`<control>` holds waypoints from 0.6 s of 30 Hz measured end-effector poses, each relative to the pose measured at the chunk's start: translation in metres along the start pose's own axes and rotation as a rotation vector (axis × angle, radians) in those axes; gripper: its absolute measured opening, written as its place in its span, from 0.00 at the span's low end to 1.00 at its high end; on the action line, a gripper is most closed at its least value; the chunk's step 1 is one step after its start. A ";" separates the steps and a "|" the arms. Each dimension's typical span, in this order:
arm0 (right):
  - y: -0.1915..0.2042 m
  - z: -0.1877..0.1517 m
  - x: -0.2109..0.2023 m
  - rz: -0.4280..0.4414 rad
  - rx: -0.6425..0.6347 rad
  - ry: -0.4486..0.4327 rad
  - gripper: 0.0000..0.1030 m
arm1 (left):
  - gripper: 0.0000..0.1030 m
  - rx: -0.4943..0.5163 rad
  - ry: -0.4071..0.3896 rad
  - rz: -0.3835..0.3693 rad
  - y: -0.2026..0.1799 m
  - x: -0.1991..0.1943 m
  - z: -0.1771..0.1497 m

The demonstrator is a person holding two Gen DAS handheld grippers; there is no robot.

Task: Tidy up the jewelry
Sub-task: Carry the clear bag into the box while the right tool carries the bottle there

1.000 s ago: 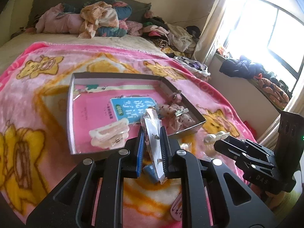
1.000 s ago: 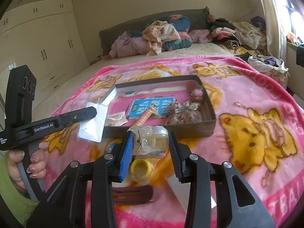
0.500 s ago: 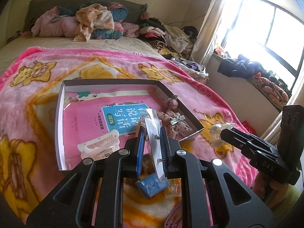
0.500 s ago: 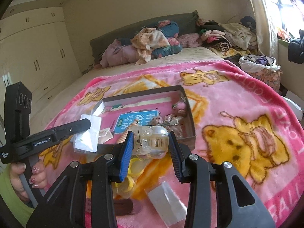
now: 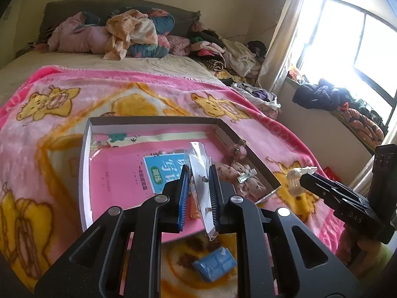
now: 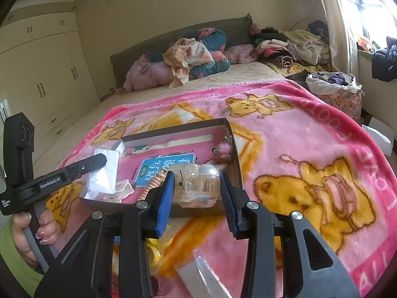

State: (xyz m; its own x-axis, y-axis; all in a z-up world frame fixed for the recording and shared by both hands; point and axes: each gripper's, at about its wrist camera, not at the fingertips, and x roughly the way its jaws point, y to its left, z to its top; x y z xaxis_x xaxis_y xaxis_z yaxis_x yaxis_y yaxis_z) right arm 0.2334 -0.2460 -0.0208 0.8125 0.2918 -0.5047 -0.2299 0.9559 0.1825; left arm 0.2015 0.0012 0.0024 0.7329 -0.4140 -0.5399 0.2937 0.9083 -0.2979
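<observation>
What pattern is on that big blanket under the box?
The blanket is bright pink with yellow cartoon bears and orange bands; the right wrist view shows it best.

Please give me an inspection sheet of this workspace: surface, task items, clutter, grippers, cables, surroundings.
Surface: pink bear-print blanket spread over a bed.
Job's things: shallow open box on the blanket, holding a pink booklet, plush hair clips by its right wall and a beaded piece; clear packet and clear claw clip are in the grippers.
Clutter: blue piece, yellow item and a flat clear packet on the blanket in front of the box.
Grippers: left gripper pinches the clear packet above the box; right gripper holds the claw clip at the box's near edge.
Cables: nothing seen.
Surroundings: heaped clothes at the headboard, window, cream wardrobe.
</observation>
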 end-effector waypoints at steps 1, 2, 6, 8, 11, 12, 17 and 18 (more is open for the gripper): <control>0.000 -0.001 -0.001 0.001 0.000 -0.001 0.34 | 0.09 -0.002 -0.001 0.001 0.001 0.001 0.001; 0.000 0.000 0.000 0.001 0.000 -0.001 0.34 | 0.09 -0.005 -0.003 0.002 0.002 0.001 0.002; 0.000 0.004 0.005 0.001 -0.004 0.002 0.34 | 0.09 -0.013 -0.012 0.011 0.007 0.003 0.008; 0.000 0.006 0.009 0.003 -0.007 0.005 0.34 | 0.09 -0.018 -0.014 0.015 0.010 0.005 0.010; 0.004 0.012 0.017 0.004 -0.013 0.011 0.34 | 0.09 -0.028 -0.017 0.024 0.015 0.007 0.013; 0.005 0.013 0.019 0.004 -0.015 0.012 0.34 | 0.09 -0.028 -0.017 0.027 0.017 0.007 0.014; 0.012 0.016 0.032 0.009 -0.029 0.021 0.34 | 0.09 -0.039 -0.021 0.045 0.026 0.011 0.015; 0.013 0.017 0.036 0.010 -0.029 0.026 0.34 | 0.09 -0.050 -0.019 0.047 0.030 0.012 0.015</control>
State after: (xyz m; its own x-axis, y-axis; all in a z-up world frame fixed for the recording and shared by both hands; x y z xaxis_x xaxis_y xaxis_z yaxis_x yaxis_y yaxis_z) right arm 0.2683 -0.2236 -0.0226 0.7957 0.3019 -0.5251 -0.2537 0.9533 0.1636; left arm 0.2287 0.0245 -0.0016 0.7571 -0.3689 -0.5391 0.2275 0.9225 -0.3118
